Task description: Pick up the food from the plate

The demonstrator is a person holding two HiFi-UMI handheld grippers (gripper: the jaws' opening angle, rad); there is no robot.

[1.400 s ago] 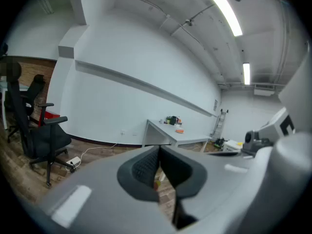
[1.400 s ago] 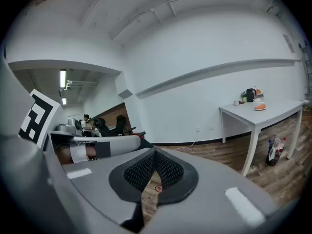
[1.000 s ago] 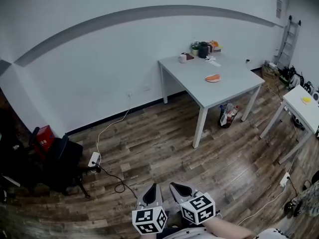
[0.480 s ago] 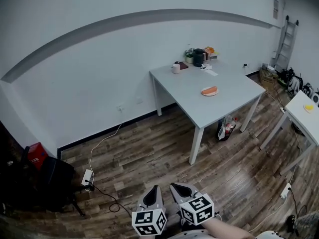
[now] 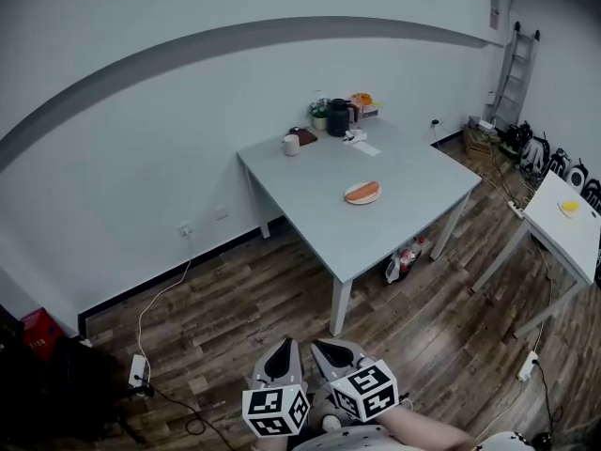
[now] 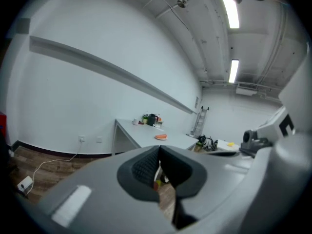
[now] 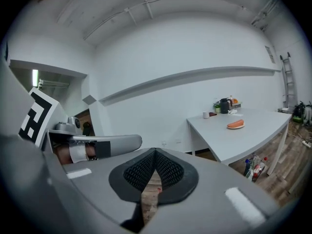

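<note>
An orange sausage-shaped food [image 5: 362, 191] lies on a small white plate [image 5: 362, 198] near the middle of the grey table [image 5: 413, 205], across the room. The same food [image 6: 161, 136] shows small in the left gripper view, and the food [image 7: 235, 124] also shows in the right gripper view. My left gripper [image 5: 281, 357] and right gripper [image 5: 329, 351] are held side by side at the bottom of the head view, far short of the table. The left gripper [image 6: 158, 150] is shut with nothing in it. The right gripper [image 7: 155, 153] is shut and empty too.
At the table's back stand a white mug [image 5: 291, 145], a black kettle [image 5: 338, 117] and a small plant [image 5: 320, 114]. Bags [image 5: 404, 261] lie under the table. A second white table [image 5: 563, 224] is at right, a ladder [image 5: 512, 64] behind it. A power strip [image 5: 138, 369] with cable lies on the wood floor.
The table with the plate has shifted left and nearer in the head view as I approach. Both grippers stay shut, low and side by side.
</note>
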